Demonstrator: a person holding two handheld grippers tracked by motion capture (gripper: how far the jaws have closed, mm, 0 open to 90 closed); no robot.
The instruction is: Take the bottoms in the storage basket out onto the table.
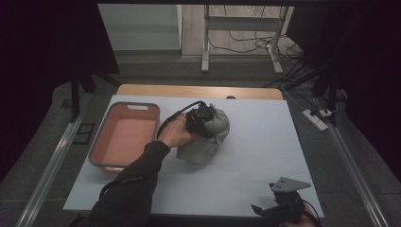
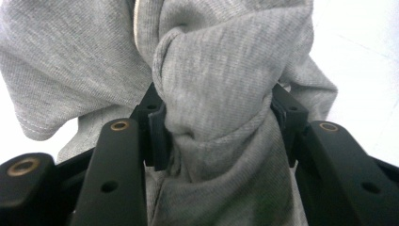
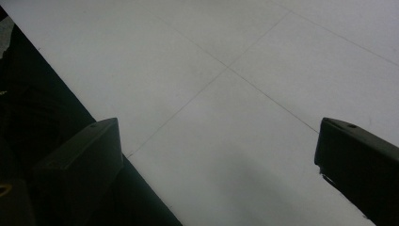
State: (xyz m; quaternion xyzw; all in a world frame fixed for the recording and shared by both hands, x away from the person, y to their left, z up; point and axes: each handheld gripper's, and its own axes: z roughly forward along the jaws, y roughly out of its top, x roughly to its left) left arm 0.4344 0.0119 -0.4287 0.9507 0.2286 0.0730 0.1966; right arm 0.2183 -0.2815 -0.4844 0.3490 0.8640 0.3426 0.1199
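White table point(image 1: 255, 156), dim room. Grey cloth point(image 1: 208, 142) bunched mid-table, just right of the pink basin point(image 1: 97, 158). Left gripper point(image 1: 202, 119) pinches a thick fold of it between its pads. Right gripper point(image 1: 279, 204) at the near right edge, jaws spread wide over bare table, holding nothing.

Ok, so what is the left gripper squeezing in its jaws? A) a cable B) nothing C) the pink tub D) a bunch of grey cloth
D: in the left gripper view the left gripper has both jaws pressed on a bunched fold of the grey cloth, while the pink tub sits apart beside it.
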